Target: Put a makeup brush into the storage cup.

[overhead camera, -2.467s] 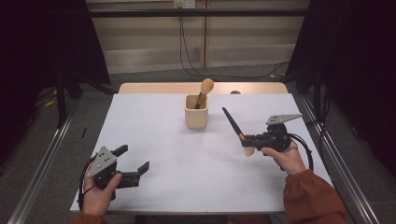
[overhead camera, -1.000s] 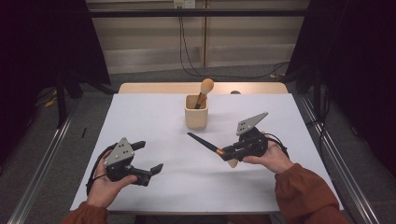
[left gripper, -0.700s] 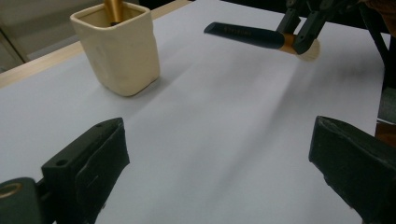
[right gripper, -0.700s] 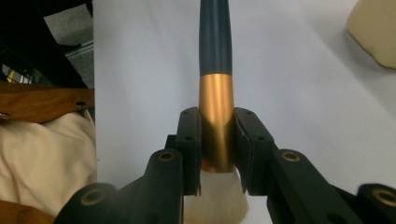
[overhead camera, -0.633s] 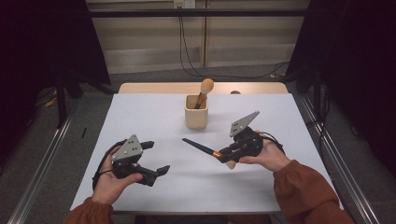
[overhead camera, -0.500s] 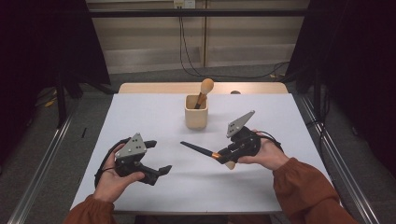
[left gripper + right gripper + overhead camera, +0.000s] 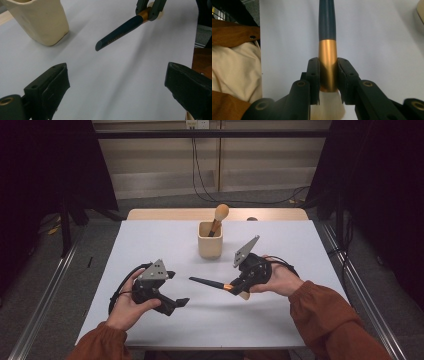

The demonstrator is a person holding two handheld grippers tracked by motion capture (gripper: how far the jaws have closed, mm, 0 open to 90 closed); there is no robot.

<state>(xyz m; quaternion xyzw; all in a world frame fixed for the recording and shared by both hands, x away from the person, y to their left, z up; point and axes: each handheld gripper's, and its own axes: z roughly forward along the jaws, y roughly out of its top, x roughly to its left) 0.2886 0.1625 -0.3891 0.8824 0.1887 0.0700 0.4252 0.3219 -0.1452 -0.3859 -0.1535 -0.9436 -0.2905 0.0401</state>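
So my right tool (image 7: 231,287) is clamped on the brush (image 7: 207,282) at its gold collar, held just over the desk (image 7: 300,250). Left tool (image 7: 181,303) is apart, empty. Handover and the cup (image 7: 210,240) remain, I reckon.

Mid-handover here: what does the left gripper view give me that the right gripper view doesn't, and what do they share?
Left gripper view: the left hand-held gripper with jaws wide apart and nothing between them, the brush handle's free tip, and the cream cup at upper left.
Right gripper view: close up, the right hand-held gripper clamped on the gold ferrule, pale bristles just behind the jaws.
Both: the dark-handled brush and the white table.
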